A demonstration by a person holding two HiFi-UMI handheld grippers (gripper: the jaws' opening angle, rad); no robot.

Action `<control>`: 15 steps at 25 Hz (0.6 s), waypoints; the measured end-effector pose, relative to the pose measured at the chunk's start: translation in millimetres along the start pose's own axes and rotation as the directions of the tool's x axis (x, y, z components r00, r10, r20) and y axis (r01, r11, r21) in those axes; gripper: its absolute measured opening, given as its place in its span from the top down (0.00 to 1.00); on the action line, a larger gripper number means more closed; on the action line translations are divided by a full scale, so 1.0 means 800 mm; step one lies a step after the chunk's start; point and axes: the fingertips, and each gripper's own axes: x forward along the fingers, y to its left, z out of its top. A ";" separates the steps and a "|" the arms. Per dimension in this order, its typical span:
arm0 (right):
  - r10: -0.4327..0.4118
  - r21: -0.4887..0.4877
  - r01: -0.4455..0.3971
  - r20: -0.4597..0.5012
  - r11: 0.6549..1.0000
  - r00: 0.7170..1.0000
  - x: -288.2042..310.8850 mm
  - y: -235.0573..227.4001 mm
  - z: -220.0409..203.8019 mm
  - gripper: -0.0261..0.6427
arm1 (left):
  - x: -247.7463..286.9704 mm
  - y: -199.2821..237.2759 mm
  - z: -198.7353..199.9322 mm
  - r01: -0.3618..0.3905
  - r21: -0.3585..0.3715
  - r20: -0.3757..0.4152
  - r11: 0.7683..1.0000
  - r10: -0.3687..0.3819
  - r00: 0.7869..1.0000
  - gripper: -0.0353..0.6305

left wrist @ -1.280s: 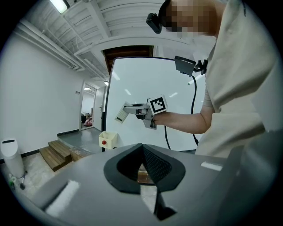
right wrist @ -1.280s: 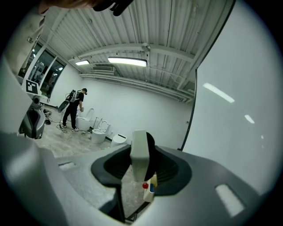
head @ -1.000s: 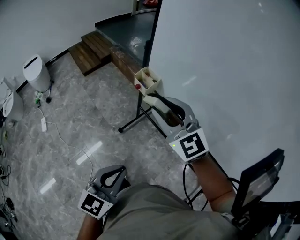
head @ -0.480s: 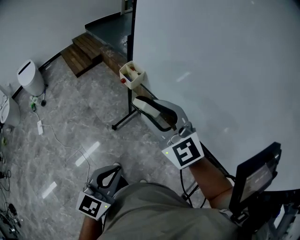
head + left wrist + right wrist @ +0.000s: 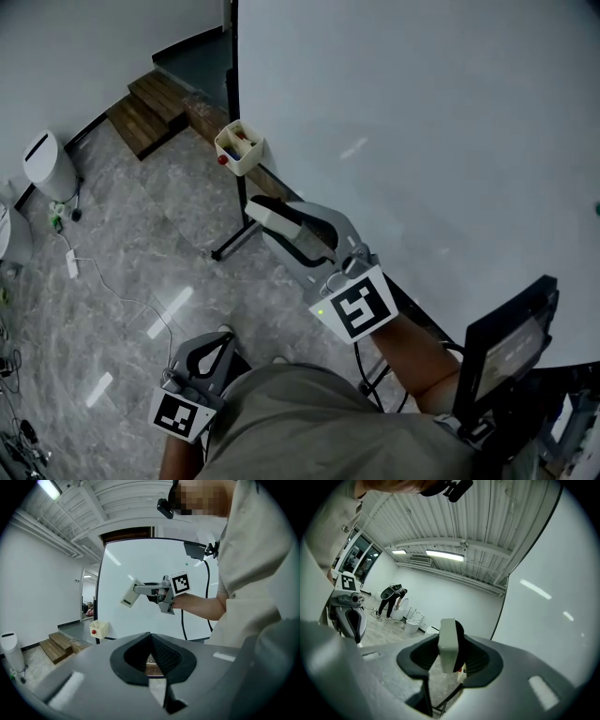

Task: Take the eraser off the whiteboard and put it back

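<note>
The eraser [image 5: 270,215], a white block with a dark underside, is clamped between the jaws of my right gripper [image 5: 281,225], which is shut on it and held level in front of the whiteboard [image 5: 422,141], off its surface. From the right gripper view the eraser [image 5: 447,645] stands upright between the pads, with the whiteboard [image 5: 553,597] to the right. My left gripper [image 5: 217,353] hangs low by the person's waist, shut and empty. The left gripper view shows the eraser [image 5: 131,594] out ahead against the whiteboard [image 5: 140,564].
A cream marker box [image 5: 238,146] with a red item hangs at the board's lower left corner, above the stand's black leg [image 5: 234,246]. Wooden steps [image 5: 152,103], a white bin [image 5: 45,164] and floor cables [image 5: 112,291] lie left. A dark screen [image 5: 511,345] stands at the right.
The whole view has slid: the marker box and board edge drifted left and up. My right gripper, still shut on the eraser, drew a little further from the box. The left gripper stays low.
</note>
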 end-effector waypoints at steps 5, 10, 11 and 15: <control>-0.005 0.005 0.005 0.003 1.000 1.000 -0.008 -0.003 -0.008 0.74 | 0.012 -0.005 -0.005 0.012 0.003 -0.001 1.000 -0.012 1.000 0.94; -0.014 0.010 0.014 -0.007 1.000 1.000 -0.016 -0.012 -0.004 0.74 | 0.015 -0.011 0.008 0.023 0.020 0.002 1.000 -0.023 1.000 0.94; -0.017 0.013 0.017 -0.009 1.000 1.000 -0.017 -0.014 -0.003 0.74 | 0.015 -0.012 0.012 0.023 0.024 0.004 0.999 -0.023 1.000 0.94; -0.025 0.026 0.025 -0.025 0.999 0.999 0.009 -0.021 -0.020 0.74 | 0.020 0.015 0.012 0.036 0.004 0.027 0.999 -0.037 0.999 0.94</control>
